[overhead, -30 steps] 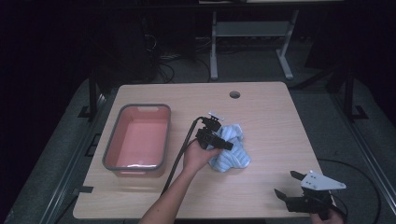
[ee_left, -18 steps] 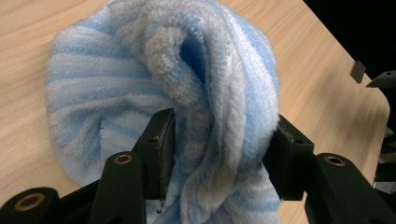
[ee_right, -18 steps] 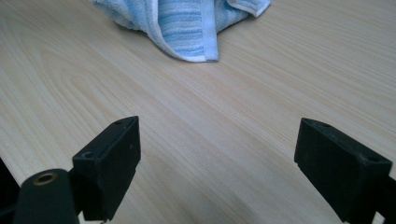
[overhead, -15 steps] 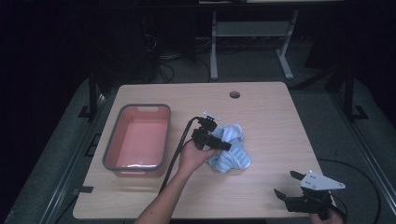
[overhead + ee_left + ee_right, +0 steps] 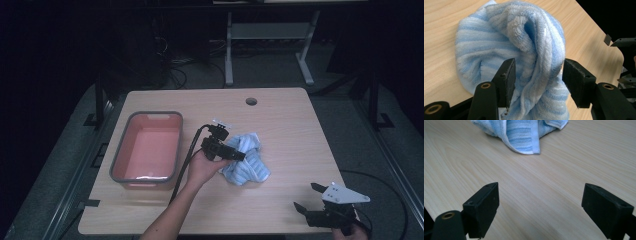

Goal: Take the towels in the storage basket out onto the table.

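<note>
Wooden table (image 5: 290, 125) — blue towel (image 5: 506, 47) bunched between left tool's (image 5: 537, 75) spread jaws.

You've got a towel (image 5: 506, 47) striped pale blue and white, a pink tub (image 5: 150, 150) with a grey rim, a light wood-grain table (image 5: 290, 130), and black jaws on both grippers.
</note>
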Available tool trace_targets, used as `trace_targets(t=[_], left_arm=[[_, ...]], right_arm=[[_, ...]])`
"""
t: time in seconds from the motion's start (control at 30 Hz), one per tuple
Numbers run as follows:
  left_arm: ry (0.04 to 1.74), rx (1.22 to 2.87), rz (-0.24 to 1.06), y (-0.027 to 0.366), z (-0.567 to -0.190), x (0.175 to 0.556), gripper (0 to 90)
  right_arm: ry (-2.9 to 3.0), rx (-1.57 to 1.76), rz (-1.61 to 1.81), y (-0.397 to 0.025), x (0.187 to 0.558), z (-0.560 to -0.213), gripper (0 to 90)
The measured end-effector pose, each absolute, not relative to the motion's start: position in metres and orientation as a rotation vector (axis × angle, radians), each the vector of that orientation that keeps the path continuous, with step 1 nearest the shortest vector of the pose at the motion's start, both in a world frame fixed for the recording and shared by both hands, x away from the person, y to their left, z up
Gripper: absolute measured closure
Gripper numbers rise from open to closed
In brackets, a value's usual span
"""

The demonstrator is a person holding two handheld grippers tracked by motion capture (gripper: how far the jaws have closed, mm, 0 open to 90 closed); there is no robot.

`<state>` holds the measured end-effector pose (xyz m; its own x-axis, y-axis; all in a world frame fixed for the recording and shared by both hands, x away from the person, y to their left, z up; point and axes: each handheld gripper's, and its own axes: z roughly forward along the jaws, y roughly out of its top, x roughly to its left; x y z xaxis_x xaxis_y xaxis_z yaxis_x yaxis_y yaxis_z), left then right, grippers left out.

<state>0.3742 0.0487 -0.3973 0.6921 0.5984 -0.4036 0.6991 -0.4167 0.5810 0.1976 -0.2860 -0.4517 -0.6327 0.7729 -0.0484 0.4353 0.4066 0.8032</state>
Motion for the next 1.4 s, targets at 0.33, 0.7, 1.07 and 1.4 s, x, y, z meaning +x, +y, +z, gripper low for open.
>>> trace_targets(t=[0.33, 0.7, 1.07, 1.4], left_arm=[[0.981, 2.147, -0.151, 0.056, -0.395, 0.369, 43.6], [0.984, 2.142, -0.146, 0.064, -0.398, 0.361, 42.8], [0.965, 2.157, -0.143, 0.073, -0.397, 0.352, 41.1], [0.957, 2.140, -0.142, 0.086, -0.402, 0.337, 40.9]], right_arm=[[2.253, 1.034, 1.101, -0.286, 0.198, -0.452, 13.9], [2.236, 1.040, 1.097, -0.290, 0.198, -0.451, 13.9], [2.234, 1.048, 1.091, -0.289, 0.197, -0.451, 13.9], [2.234, 1.057, 1.085, -0.290, 0.197, -0.451, 13.9]])
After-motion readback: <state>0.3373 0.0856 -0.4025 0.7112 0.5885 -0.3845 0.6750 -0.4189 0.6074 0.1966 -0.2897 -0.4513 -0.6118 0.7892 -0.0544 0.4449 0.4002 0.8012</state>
